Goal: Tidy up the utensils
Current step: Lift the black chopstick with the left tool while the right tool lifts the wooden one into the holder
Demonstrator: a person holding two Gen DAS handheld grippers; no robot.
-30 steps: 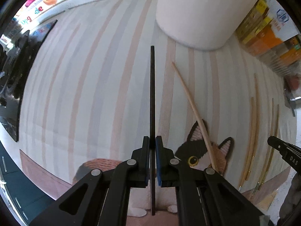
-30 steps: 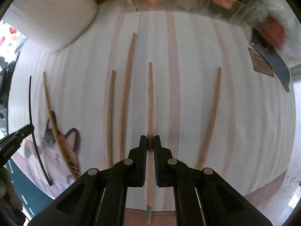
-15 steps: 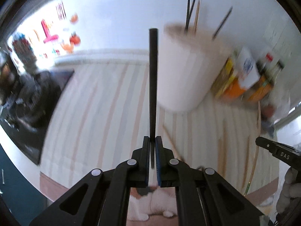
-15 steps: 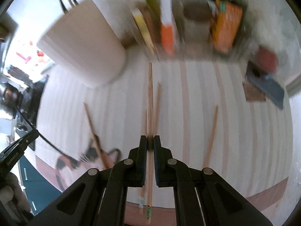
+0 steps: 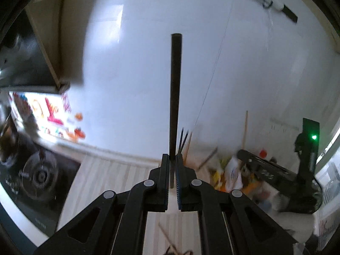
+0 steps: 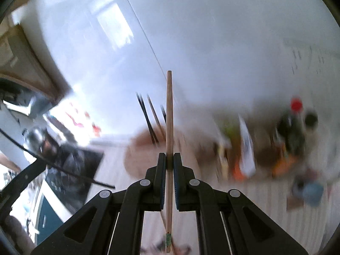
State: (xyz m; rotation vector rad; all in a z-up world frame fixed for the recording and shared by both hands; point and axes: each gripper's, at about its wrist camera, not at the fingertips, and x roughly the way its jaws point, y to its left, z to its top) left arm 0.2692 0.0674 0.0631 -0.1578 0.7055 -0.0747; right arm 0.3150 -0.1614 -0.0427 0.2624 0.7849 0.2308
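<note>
Black chopstick (image 5: 175,106): clamped between the closed fingers of the left gripper (image 5: 172,165); it runs straight up the centre of the left wrist view, its blunt tip at upper centre against the white wall (image 5: 131,63).
Wooden chopstick (image 6: 169,148): pinched between the closed fingers of the right gripper (image 6: 169,163); it stands along the centre line of the right wrist view, its green-banded end at the bottom edge and its tip at mid-height.
Holder (image 6: 148,148): blurred pale cylinder just behind the right fingertips, centre of the right wrist view, with several dark sticks (image 6: 148,119) rising from it; in the left wrist view only the stick tops show, just right of the fingertips.
Cross view: the right gripper's black body appears at lower right of the left wrist view; the left gripper and its black chopstick appear at lower left of the right wrist view.
Striped mat (image 5: 106,174): lower part of both frames, beneath the fingers.
Loose wooden stick (image 5: 167,237): lying on the mat, bottom centre of the left wrist view.
Bottles and packets (image 6: 244,153): right of the holder, heavily blurred.
Stove burner (image 5: 40,174): lower left of the left wrist view.
</note>
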